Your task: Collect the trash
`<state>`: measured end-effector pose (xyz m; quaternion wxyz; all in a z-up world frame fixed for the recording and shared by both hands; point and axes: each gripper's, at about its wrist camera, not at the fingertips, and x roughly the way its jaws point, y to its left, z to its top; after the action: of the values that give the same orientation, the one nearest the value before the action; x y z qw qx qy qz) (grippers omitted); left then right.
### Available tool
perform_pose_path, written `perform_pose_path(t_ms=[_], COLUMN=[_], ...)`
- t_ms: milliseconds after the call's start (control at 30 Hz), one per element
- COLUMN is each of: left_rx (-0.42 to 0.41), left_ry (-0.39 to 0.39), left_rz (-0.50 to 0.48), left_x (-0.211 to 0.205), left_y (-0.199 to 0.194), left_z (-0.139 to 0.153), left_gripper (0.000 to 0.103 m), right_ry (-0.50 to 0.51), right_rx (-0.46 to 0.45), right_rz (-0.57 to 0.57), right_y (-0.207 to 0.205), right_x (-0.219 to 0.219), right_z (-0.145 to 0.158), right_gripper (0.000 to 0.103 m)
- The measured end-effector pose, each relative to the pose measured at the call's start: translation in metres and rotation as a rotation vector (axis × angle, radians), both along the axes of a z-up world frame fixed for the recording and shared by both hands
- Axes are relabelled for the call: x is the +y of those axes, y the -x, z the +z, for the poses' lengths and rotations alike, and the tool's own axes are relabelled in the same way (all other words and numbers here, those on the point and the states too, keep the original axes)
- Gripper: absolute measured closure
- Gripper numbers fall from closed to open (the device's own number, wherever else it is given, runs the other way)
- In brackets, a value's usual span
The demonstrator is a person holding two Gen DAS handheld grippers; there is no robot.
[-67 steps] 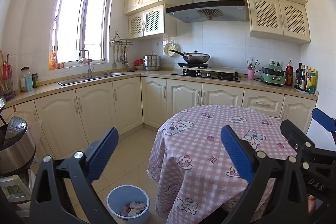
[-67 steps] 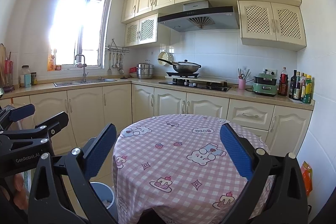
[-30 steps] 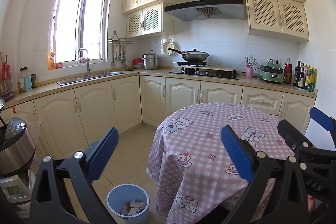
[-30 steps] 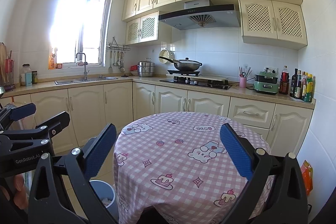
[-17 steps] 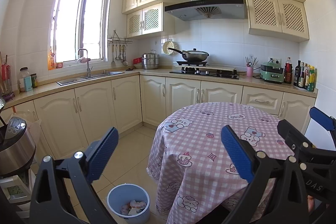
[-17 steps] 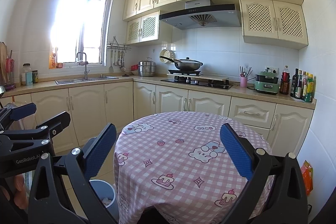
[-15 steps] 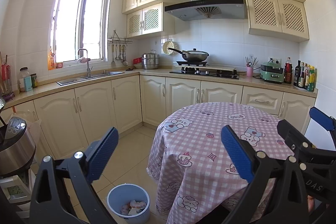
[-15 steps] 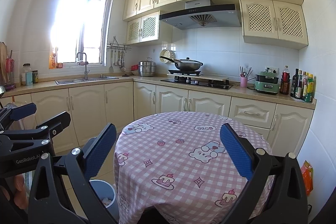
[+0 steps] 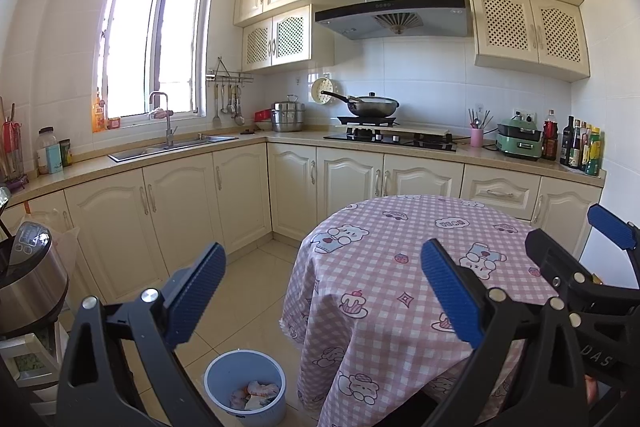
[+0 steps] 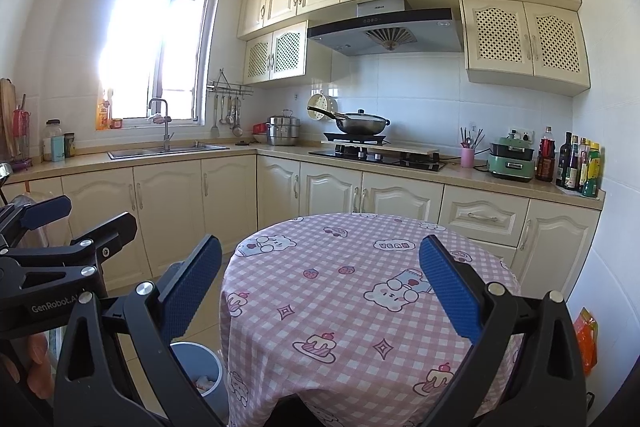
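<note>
**Trash Sits in the Bin**

Both held up high, empty: left hand-held gripper (image 9: pixel 322 291) spread wide, right hand-held gripper (image 10: pixel 320 287) spread wide too. Trash (image 9: pixel 253 394) down in the blue bin (image 9: pixel 216 373) on the floor, beside the table (image 9: pixel 400 267). Crumpled lumps, no clear long side, pointing no clear way. Might bump the bin over if reaching down too fast.

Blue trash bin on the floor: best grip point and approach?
Take the blue trash bin by its thin upper rim, coming straight down with one finger inside and one outside. It stands upright and open-topped, its round body probably too wide for the left gripper.
</note>
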<state>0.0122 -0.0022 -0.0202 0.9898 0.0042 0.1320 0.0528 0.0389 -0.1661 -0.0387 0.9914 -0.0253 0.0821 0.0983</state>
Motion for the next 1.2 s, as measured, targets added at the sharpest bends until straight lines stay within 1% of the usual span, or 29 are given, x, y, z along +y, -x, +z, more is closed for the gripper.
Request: perform_pose_path(t_ms=[700, 933, 1200], left_rx=[0.007, 0.023, 0.076], left_ry=[-0.001, 0.003, 0.008], left_rz=[0.004, 0.016, 0.035], left_x=[0.004, 0.011, 0.018], left_y=[-0.001, -0.01, -0.036], left_z=[0.0, -0.005, -0.018], left_gripper=[0.007, 0.007, 0.007], right_ry=[0.0, -0.001, -0.005], right_rx=[0.004, 0.022, 0.067], right_rz=[0.008, 0.021, 0.03], right_y=[-0.002, -0.018, -0.044], right_x=[0.002, 0.006, 0.011], right_z=[-0.001, -0.006, -0.017], right_gripper=[0.007, 0.007, 0.007])
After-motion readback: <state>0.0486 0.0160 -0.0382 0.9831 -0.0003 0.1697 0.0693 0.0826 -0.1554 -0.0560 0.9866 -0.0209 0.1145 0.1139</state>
